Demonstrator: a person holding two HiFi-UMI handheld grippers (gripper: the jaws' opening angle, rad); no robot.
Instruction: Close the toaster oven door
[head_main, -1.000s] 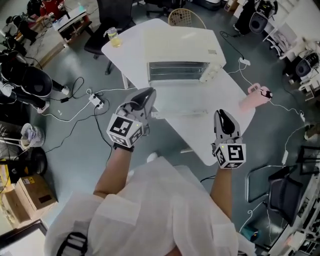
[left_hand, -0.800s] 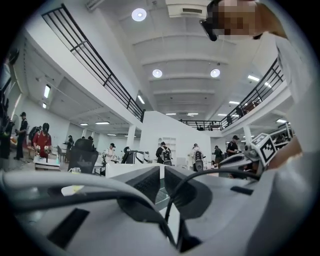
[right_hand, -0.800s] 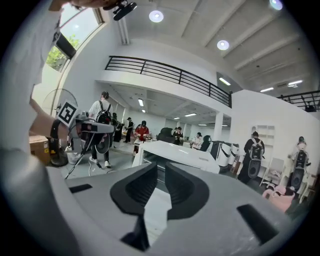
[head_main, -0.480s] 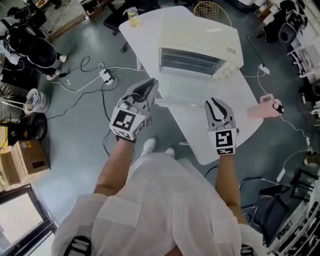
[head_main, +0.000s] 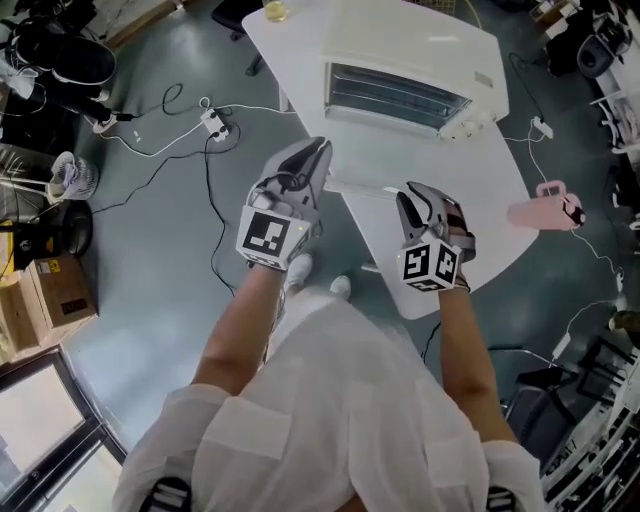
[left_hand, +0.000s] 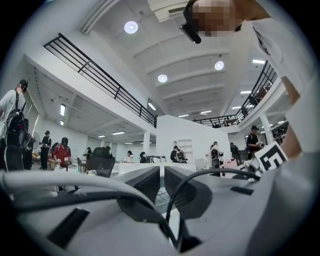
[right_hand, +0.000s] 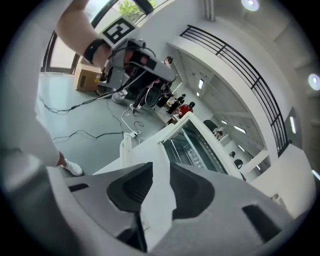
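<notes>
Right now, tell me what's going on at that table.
A person holds a gripper in each hand at a white table with a toaster oven on it. Its door is down, wide open. The right gripper is at the door's front edge; its jaws are opening, with that edge between them but not clamped. The left gripper hovers left of the door, jaws nearly together and empty. The door is not yet closed.
</notes>
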